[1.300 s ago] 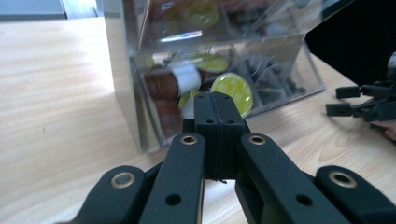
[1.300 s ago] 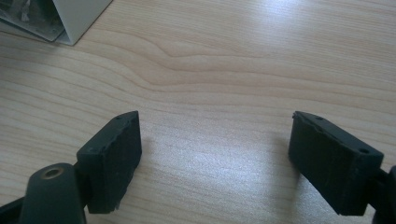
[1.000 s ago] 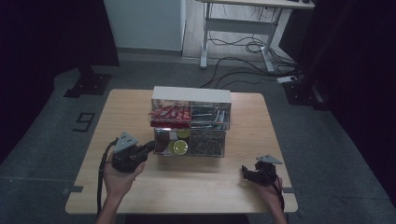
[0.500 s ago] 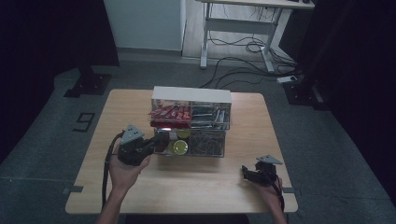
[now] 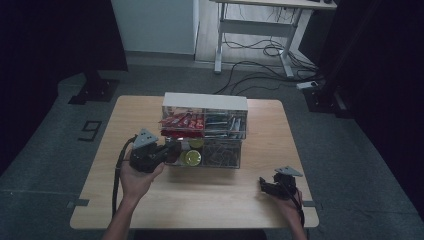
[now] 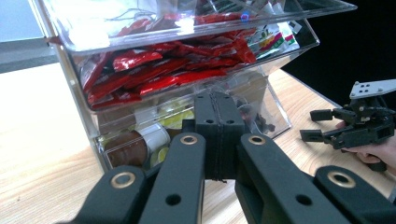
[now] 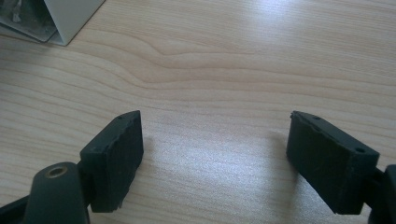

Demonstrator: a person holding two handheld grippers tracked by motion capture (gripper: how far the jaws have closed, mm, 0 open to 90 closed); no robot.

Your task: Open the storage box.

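**Left gripper at the clear drawer box**

The left gripper [image 6: 218, 122] has its jaws pressed flat together, with nothing seen between them. Its tip is right at the front of the lower left drawer [image 6: 140, 140] of the clear drawer box [image 5: 204, 131]. I cannot tell if it touches. The box stands in the middle of the table [image 5: 100, 200], nearer the far edge. Its long side runs left to right, and its drawers face the person. The top left drawer holds red packets [image 6: 159, 70]. The lower one holds round cups [image 5: 191, 157].

The right gripper [image 7: 212, 158] is wide open and holds nothing. It rests low near the table's near right corner.
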